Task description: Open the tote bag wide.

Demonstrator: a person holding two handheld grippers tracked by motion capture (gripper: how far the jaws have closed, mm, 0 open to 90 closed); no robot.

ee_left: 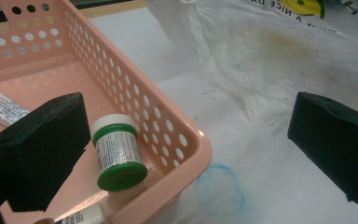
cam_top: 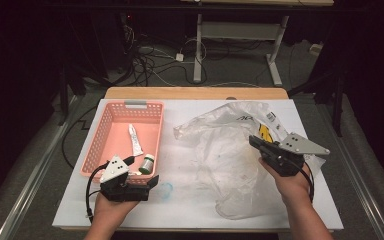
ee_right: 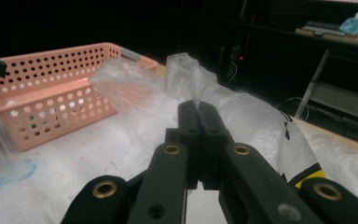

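Both jaws of the right tool pinch the plastic bag.

In the left gripper view, the white tube is half hidden behind the left finger at nine o'clock, and a second container is cut off at six o'clock. The bag's print runs off at twelve o'clock, unreadable.

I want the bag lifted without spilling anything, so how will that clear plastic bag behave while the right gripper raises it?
The plastic bag looks thin and crumpled, so it will likely droop and stretch rather than rise whole. The right gripper pinches only a small fold, which could slip out. It seems very light, so it may drag across the table.
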